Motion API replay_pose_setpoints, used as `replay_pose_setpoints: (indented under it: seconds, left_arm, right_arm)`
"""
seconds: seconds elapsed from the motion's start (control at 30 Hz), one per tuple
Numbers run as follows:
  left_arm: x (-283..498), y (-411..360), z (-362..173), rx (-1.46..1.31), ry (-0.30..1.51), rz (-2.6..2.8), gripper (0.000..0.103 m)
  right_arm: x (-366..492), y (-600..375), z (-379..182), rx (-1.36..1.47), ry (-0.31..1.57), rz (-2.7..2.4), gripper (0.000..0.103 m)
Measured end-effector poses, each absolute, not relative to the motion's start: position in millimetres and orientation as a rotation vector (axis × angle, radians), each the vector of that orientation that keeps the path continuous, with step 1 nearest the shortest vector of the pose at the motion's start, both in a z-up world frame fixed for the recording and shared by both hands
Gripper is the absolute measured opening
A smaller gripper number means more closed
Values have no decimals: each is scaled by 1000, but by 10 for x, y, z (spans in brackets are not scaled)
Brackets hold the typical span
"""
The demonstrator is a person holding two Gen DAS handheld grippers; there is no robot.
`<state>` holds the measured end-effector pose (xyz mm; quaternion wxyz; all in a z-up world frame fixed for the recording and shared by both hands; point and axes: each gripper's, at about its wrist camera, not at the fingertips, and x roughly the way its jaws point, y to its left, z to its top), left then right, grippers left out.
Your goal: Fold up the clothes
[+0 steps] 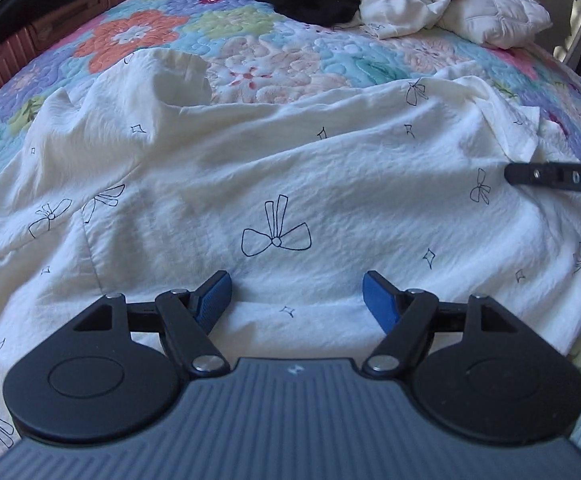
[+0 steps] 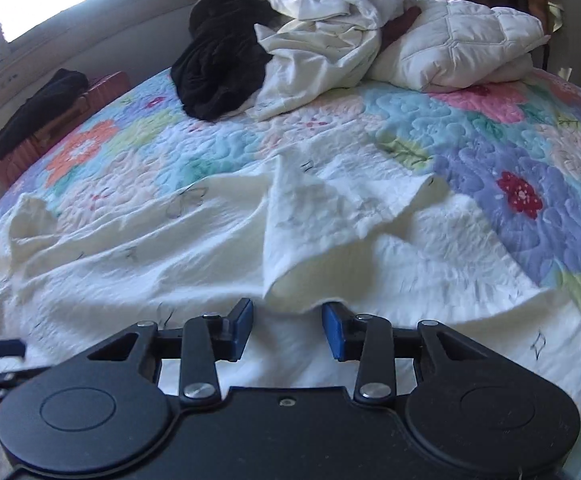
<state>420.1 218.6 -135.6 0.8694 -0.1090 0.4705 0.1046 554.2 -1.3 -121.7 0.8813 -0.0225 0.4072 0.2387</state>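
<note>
On the quilt (image 1: 250, 36), my left tongs (image 1: 296, 298) and right tongs (image 2: 287, 330) gape wide, holding nothing, over the half-spread white garment (image 1: 290, 184); its raised fold (image 2: 310, 240) at twelve o'clock wants pinching next, I judge.

The white garment (image 1: 274, 176) runs off the left wrist view's left edge, its bow prints blurred in the right wrist view.

The right tongs (image 2: 287, 330) hang parted over a white printed garment (image 2: 194, 248) spread on the floral quilt (image 2: 490, 140); black clothing (image 2: 218, 68) lies far left.
</note>
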Motion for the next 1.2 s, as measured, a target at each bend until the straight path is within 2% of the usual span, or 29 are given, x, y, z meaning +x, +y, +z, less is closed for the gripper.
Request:
replay_pose_setpoints:
  seconds: [0.2,0.3,0.43,0.5,0.7,0.8,1.03,1.2]
  left_arm:
    - [4220,2293,-1356,-254,994,209,74]
    - [4236,2307,-1364,-254,998,208,75]
    - [4260,2240,-1356,-214,988,216,76]
    - [4251,2200,-1338,-203,974,199,76]
    - [4138,1917,-1063,-200,941,41,76]
    - [4020,1640,-924,-113,922,-17,76]
    - [3754,917,-1163,138,962,-227,76]
    - [3796,732,-1363,195,989,-227,76]
  right_arm:
    - [6288,-66,-1137,-7,701,352,42]
    - [6409,-174,-1009,29,684,333,42]
    - [5944,-487,-900,192,729,378,47]
    - [5699,-648,-848,278,751,401,57]
    - [4791,-972,-928,327,849,487,60]
    - [4409,-1157,-1059,370,877,498,60]
    - [4408,-1530,-1197,418,880,463,61]
    - [4497,-1705,-1326,479,884,446,63]
